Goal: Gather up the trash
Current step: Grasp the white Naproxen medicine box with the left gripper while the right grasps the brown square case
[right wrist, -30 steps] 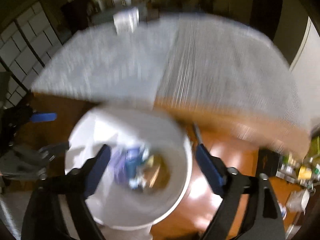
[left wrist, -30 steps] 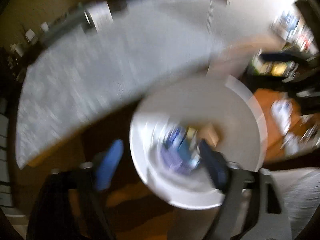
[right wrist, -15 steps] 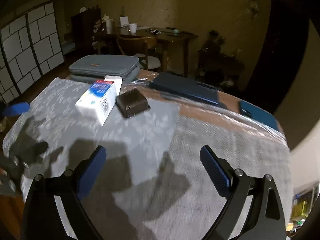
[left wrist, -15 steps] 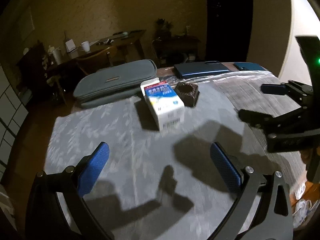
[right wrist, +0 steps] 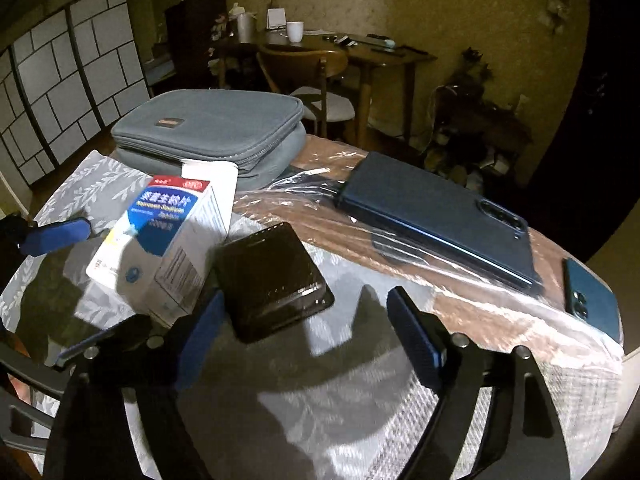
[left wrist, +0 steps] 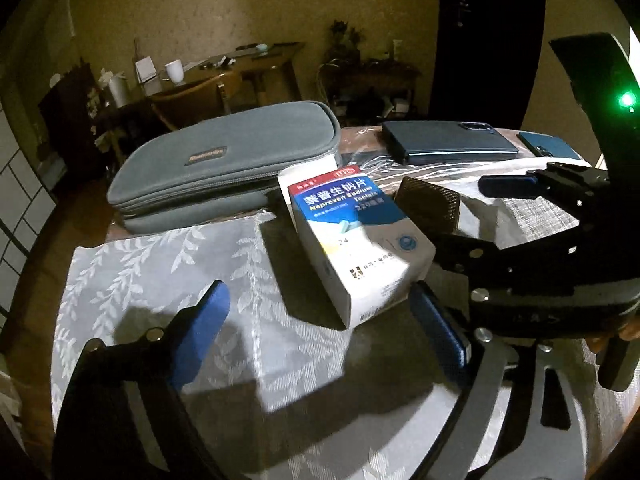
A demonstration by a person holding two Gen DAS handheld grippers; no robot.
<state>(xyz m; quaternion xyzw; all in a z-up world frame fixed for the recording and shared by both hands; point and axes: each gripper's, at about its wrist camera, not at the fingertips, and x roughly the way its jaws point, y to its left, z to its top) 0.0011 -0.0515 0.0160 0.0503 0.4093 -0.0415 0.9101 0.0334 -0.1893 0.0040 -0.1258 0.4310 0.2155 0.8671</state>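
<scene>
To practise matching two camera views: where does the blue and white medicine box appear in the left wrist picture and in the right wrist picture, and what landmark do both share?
Left wrist view: the medicine box lies centre frame on the leaf-patterned cloth, just beyond the open left gripper.
Right wrist view: it sits left of centre, touching the small dark tray.
Shared landmark: the grey zip case directly behind the box.

We see a white-and-blue cardboard medicine box (left wrist: 360,248) lying on its side, end flap open, on the leaf-patterned cloth, touching a small dark ribbed plastic tray (right wrist: 272,280) beside it.
</scene>
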